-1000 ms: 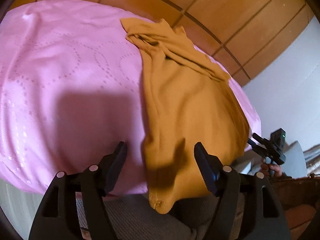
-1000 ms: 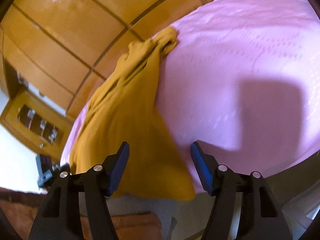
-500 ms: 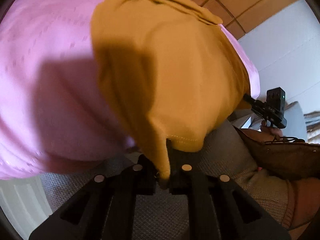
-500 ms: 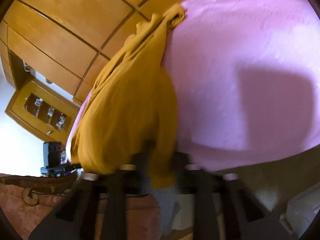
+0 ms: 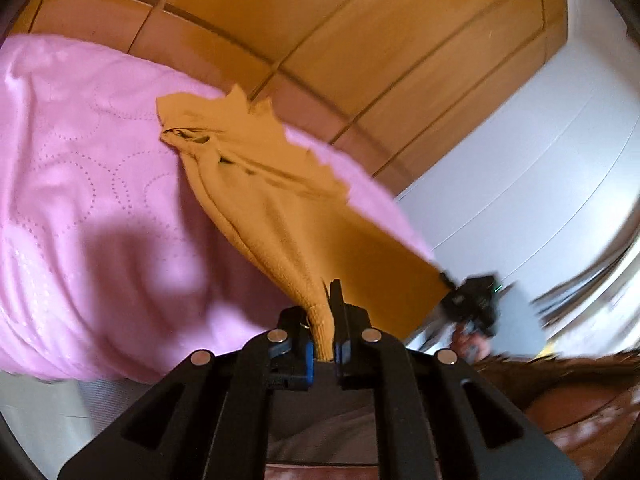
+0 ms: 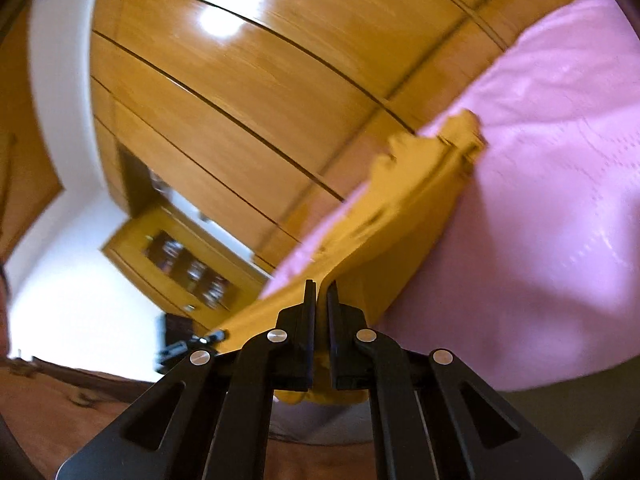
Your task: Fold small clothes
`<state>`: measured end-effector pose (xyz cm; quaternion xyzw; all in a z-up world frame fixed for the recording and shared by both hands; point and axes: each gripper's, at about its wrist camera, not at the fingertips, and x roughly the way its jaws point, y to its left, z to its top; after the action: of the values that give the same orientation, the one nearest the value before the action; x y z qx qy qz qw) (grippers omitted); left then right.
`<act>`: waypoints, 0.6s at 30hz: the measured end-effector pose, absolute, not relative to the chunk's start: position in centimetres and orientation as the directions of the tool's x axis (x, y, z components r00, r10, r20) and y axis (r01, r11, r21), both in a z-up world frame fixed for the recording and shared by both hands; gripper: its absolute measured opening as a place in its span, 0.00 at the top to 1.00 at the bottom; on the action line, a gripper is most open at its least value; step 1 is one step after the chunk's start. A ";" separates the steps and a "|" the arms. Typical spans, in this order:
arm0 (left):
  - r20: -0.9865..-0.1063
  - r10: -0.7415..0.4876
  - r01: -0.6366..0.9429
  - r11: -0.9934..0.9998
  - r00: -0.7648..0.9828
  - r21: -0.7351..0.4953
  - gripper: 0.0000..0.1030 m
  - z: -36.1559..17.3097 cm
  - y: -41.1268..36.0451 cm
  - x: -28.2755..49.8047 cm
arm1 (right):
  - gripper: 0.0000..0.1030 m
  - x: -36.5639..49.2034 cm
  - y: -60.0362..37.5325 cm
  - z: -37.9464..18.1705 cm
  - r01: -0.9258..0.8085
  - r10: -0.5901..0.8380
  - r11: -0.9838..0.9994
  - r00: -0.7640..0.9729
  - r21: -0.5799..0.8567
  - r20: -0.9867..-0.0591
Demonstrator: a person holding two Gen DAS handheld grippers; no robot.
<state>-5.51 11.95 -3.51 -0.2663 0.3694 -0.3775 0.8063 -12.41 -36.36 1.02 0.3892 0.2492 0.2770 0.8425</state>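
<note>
A mustard-yellow garment (image 5: 280, 200) lies partly on a pink quilted bedspread (image 5: 80, 184). Its near hem is lifted off the bed and stretched taut between both grippers. My left gripper (image 5: 326, 312) is shut on one hem corner, cloth bunched between its jaws. My right gripper (image 6: 321, 304) is shut on the other hem corner of the garment (image 6: 404, 232), with cloth hanging below the jaws. The far end stays crumpled on the bedspread (image 6: 560, 200). The right gripper also shows in the left wrist view (image 5: 472, 300), and the left gripper in the right wrist view (image 6: 188, 346).
Wooden wardrobe panels (image 5: 320, 20) stand behind the bed. A white wall (image 5: 540, 160) is to the right. A wooden cabinet with glass doors (image 6: 184, 264) shows in the right wrist view. A brown carved bed frame (image 5: 580, 392) is close under the grippers.
Both grippers closed on the hem corners of the yellow garment, then rose and pulled the hem up off the bed edge, stretching it taut between them.
</note>
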 end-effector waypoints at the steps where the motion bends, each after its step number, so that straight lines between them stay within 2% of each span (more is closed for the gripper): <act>1: -0.362 -0.820 0.404 0.544 0.443 -0.736 0.95 -3.6 12.6 -5.7 | 0.96 -12.6 -36.5 1.3 -0.285 0.666 0.533 0.722 0.797 -0.187; 10: -0.209 -0.869 0.342 0.383 0.448 -0.858 0.95 -4.1 15.6 -8.4 | 0.96 -15.2 -36.9 3.4 -0.378 0.720 0.400 0.694 0.835 -0.030; 18: -0.200 -0.863 0.302 0.366 0.463 -0.881 0.94 -3.7 16.9 -5.3 | 0.96 -12.7 -38.7 3.3 -0.348 0.697 0.298 0.715 0.889 0.046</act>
<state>-5.29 16.91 -3.66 -0.4086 0.3438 -0.3876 0.7514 -12.65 -38.70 3.29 0.4903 0.1782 0.3325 0.7857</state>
